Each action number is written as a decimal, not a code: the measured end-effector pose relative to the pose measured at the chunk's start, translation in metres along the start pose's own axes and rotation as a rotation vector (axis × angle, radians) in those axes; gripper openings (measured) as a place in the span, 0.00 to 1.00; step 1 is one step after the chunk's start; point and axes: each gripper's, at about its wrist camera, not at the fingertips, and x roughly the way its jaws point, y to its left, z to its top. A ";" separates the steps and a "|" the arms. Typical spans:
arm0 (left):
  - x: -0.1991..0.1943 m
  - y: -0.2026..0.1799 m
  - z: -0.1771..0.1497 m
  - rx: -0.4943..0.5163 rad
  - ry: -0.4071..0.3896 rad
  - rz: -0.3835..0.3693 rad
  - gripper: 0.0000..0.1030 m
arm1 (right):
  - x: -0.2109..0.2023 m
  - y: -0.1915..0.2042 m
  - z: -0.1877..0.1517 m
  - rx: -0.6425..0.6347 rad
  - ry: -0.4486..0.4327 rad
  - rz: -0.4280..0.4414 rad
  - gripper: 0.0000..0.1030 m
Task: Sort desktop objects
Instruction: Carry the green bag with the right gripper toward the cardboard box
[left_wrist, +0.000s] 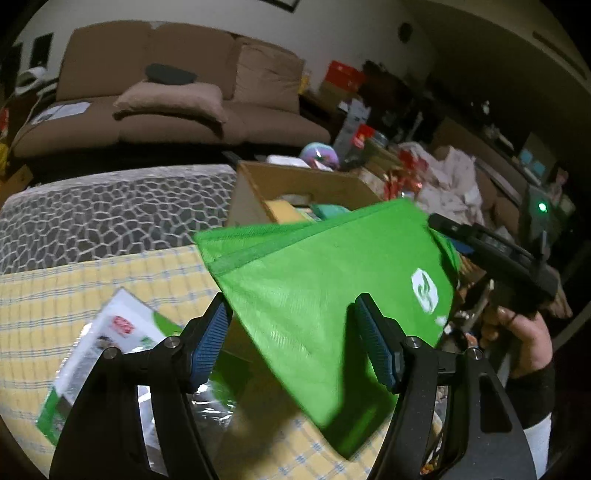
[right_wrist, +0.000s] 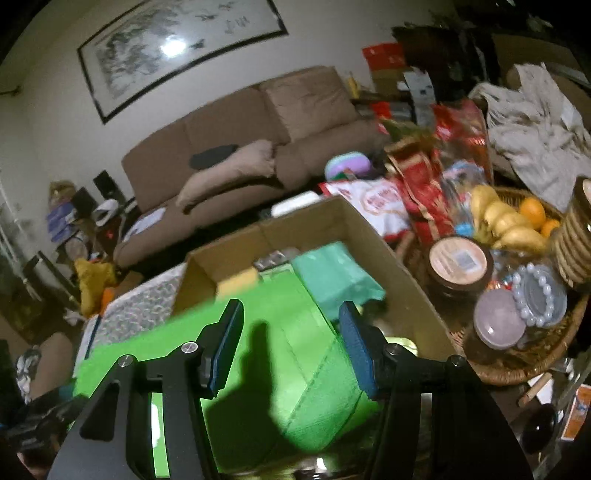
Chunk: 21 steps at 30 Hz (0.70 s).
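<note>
Left wrist view: left tongs (left_wrist: 291, 343) apart, nothing clamped; green bag (left_wrist: 325, 295) tilted just ahead, long axis running up-right toward cardboard box (left_wrist: 295, 184) at tabletop (left_wrist: 92, 273) far edge.

Right wrist view: right tongs (right_wrist: 288, 350) apart over bag (right_wrist: 258, 369), box (right_wrist: 388, 258) straight ahead; both about equally near.

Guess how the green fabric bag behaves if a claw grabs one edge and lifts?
The green fabric bag looks like thin non-woven cloth, so it is probably light and floppy and would sag from a single pinch. Part of it already drapes over the cardboard box edge, so it may drag or snag there. Its matte weave should grip the ribbed pads fairly well.
</note>
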 end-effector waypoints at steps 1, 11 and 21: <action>0.005 -0.005 -0.002 0.004 0.016 -0.021 0.62 | 0.004 -0.004 -0.001 0.009 0.013 0.014 0.50; 0.003 -0.019 -0.001 0.046 0.022 0.042 0.65 | -0.025 -0.009 -0.009 -0.044 0.004 -0.030 0.62; 0.020 0.003 0.042 0.083 0.020 0.146 0.82 | -0.038 -0.010 -0.037 0.031 0.075 0.099 0.63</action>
